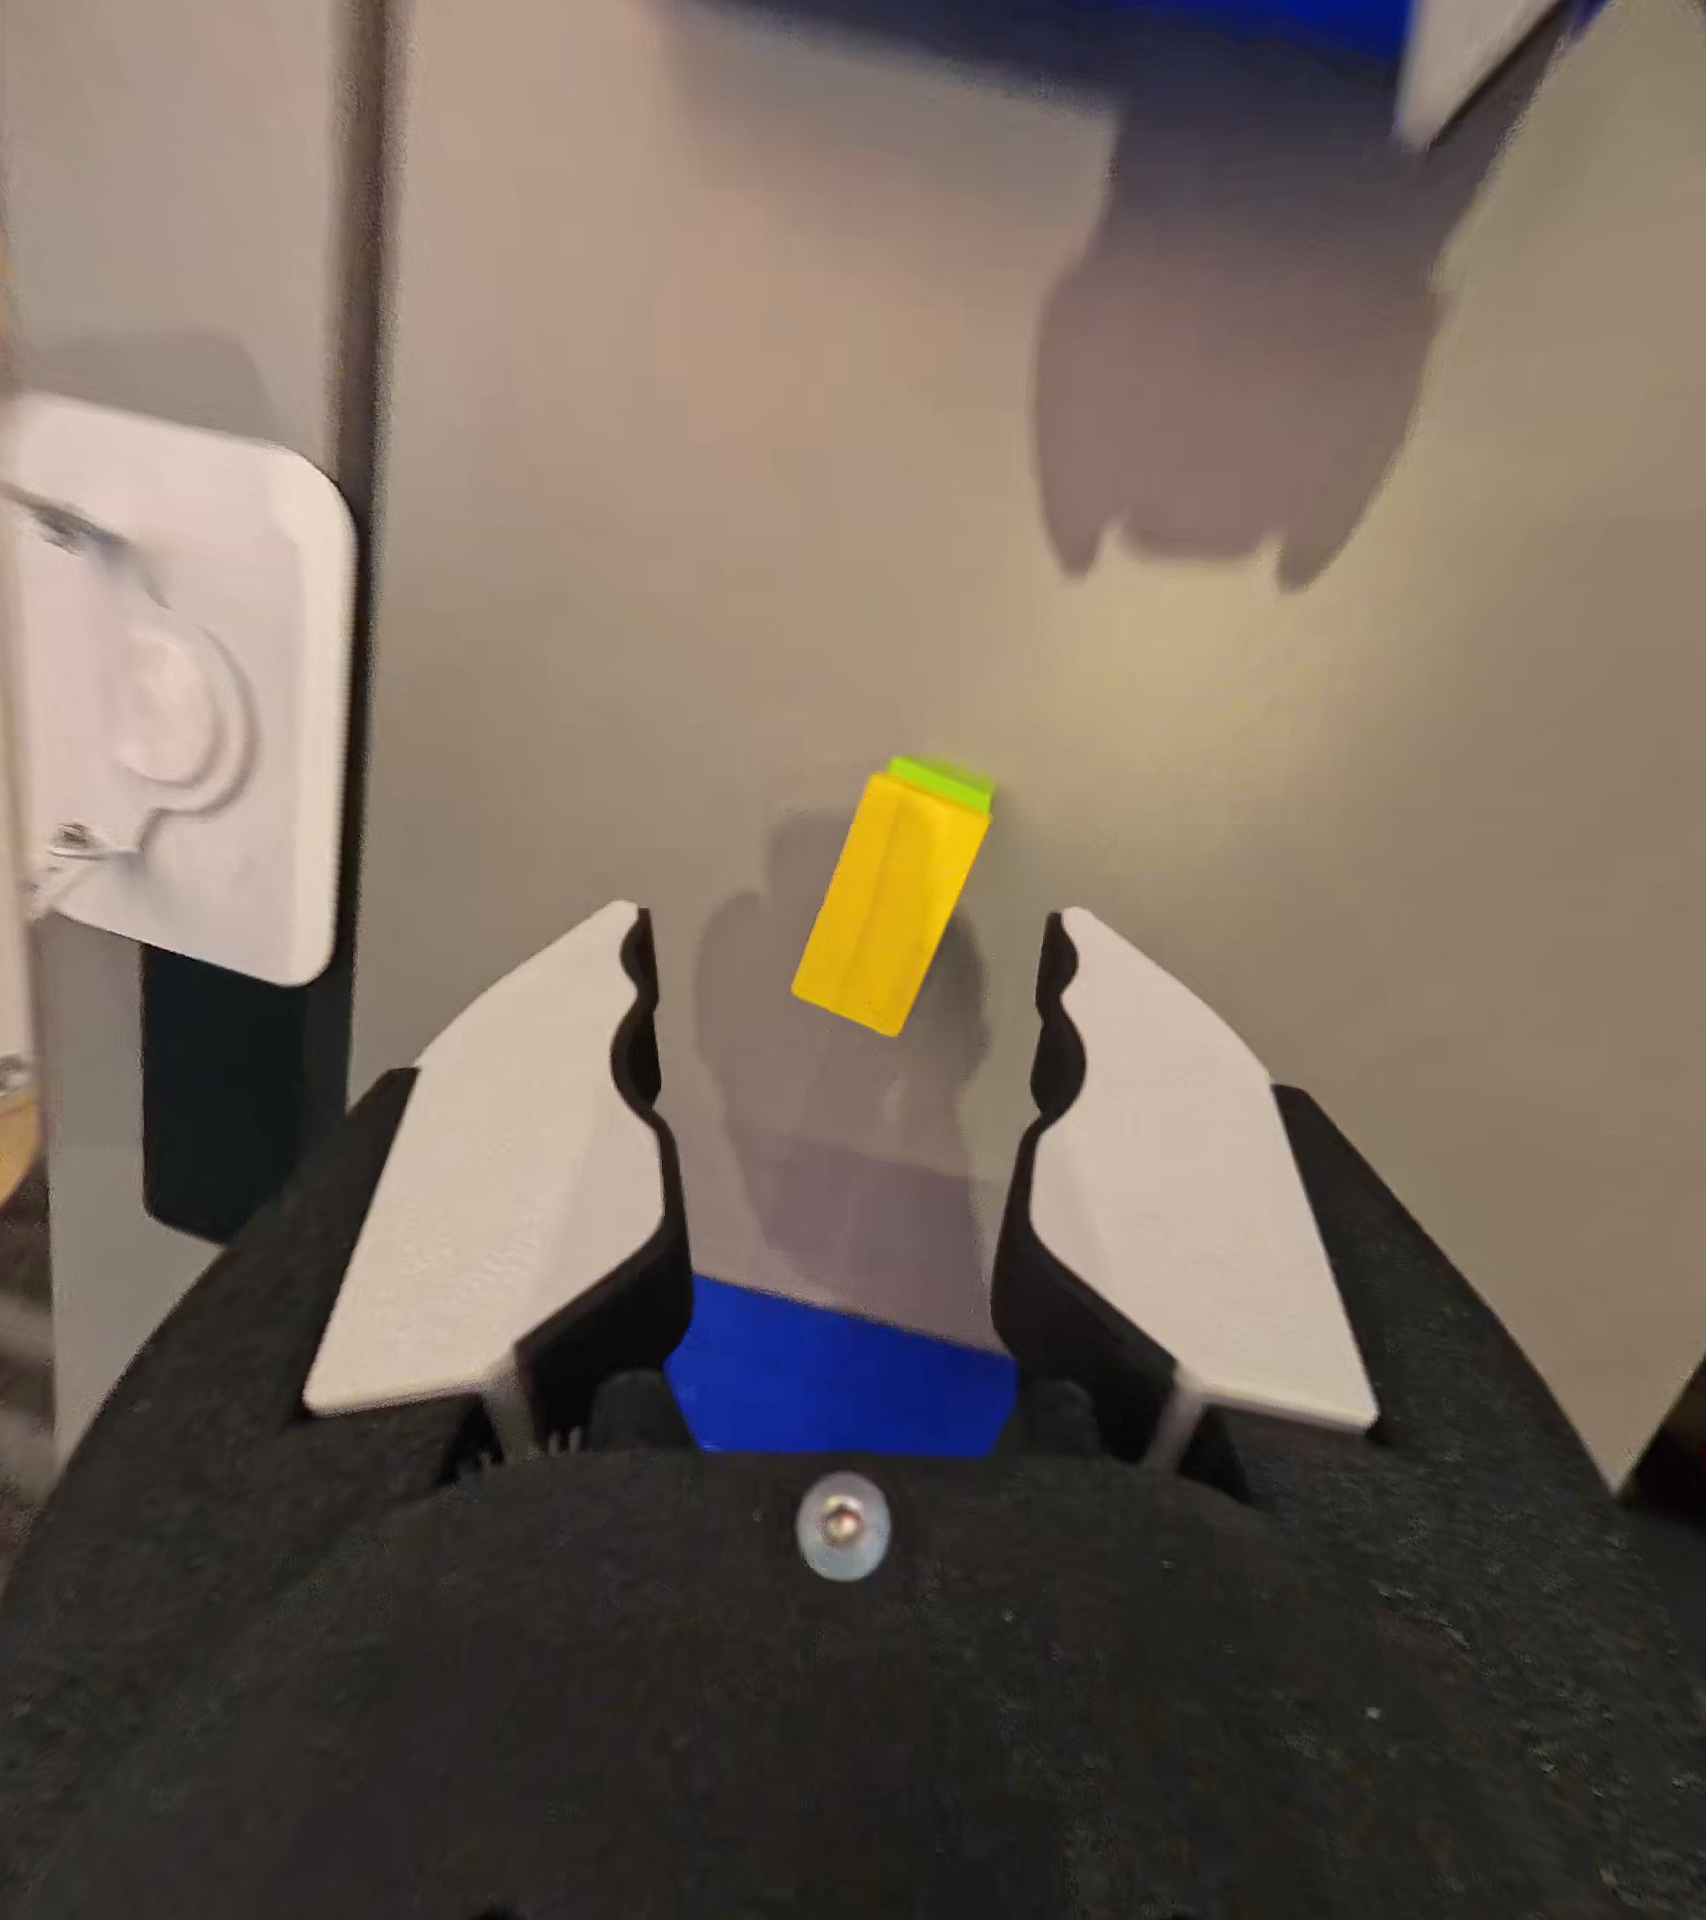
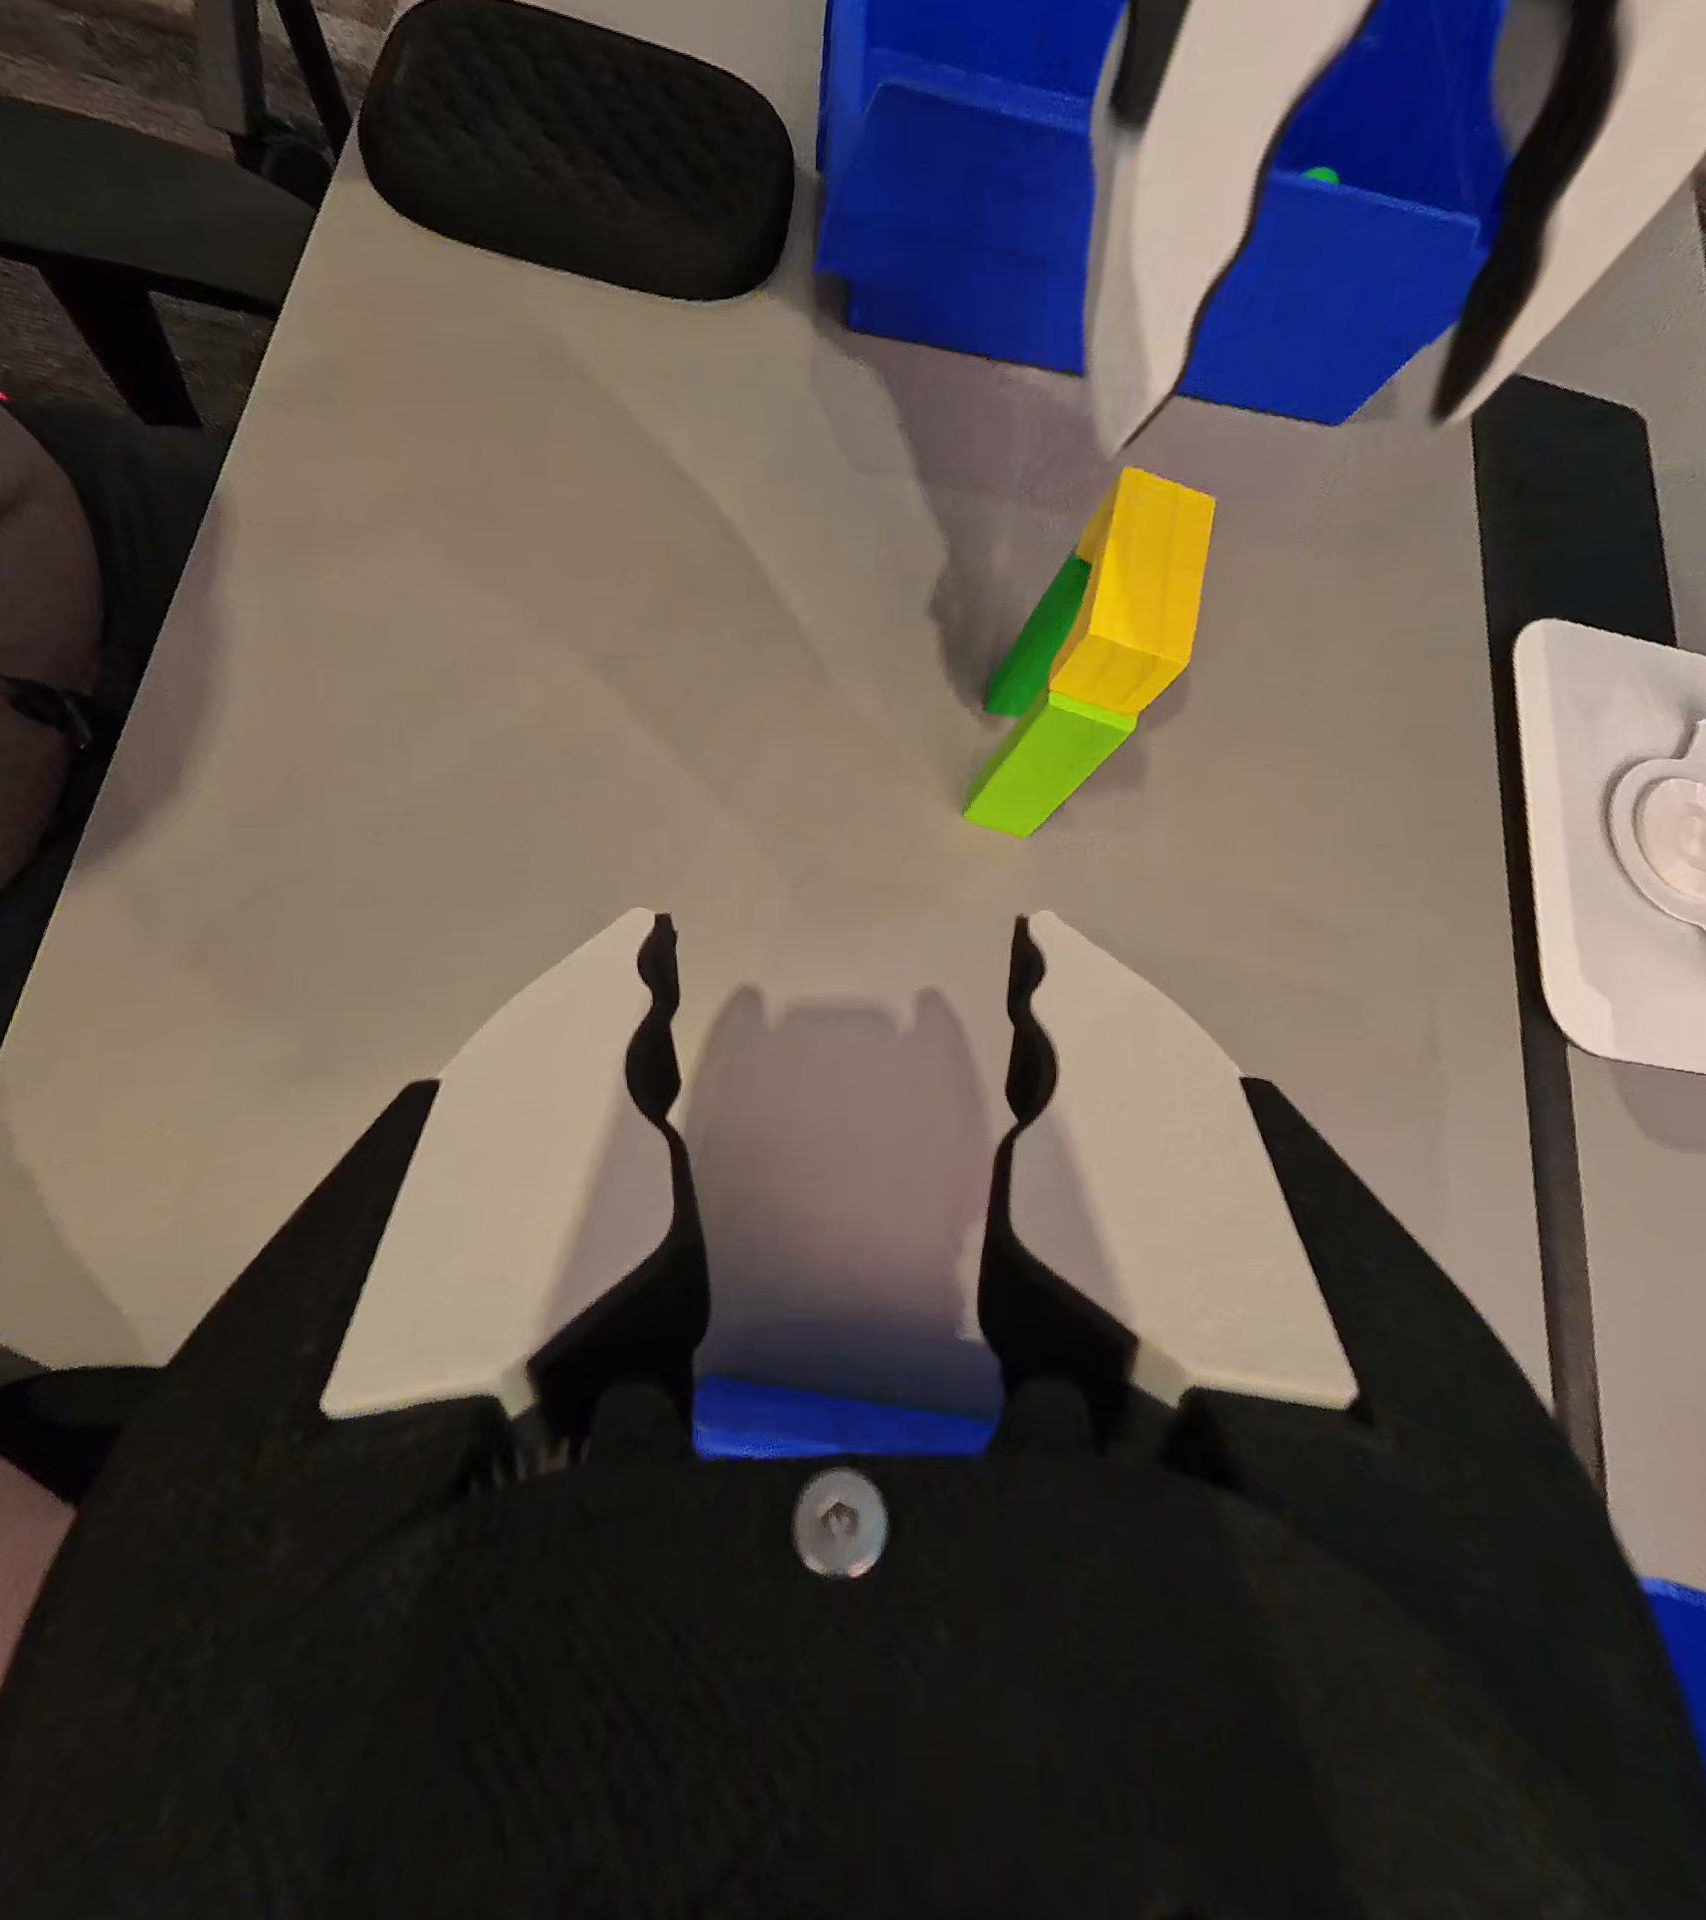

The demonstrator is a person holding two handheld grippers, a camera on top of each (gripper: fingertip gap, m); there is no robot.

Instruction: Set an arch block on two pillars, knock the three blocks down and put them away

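Three blocks stood together just right of centre in the right wrist view: a yellow arch block [image 2: 1140, 592] resting across a light green pillar [image 2: 1046, 764] and a dark green pillar [image 2: 1036, 639]. They sat on the grey table [image 2: 516, 675], and I judged the arch already set, with the knocking down not yet done.

My right gripper [image 2: 838, 925], at the bottom centre of that view, was released, jaws spread and nothing between them. It hung well apart from the stack, which I took as waiting room.

My left gripper [image 1: 844, 920] was also released and empty. In its own view, looking down from above, the arch [image 1: 890, 899] lay just beyond its fingertips, with a sliver of green pillar [image 1: 937, 779] behind. In the right wrist view it showed at the upper right, its white fingers [image 2: 1150, 260] poised just above the stack, apparently placed to topple it.

Blue bins [image 2: 974, 208] stood at the top of the right wrist view, beyond the stack. One held something small and green [image 2: 1322, 175]; I could not tell what.

A white lamp base [image 2: 1659, 831] sat at the right edge.
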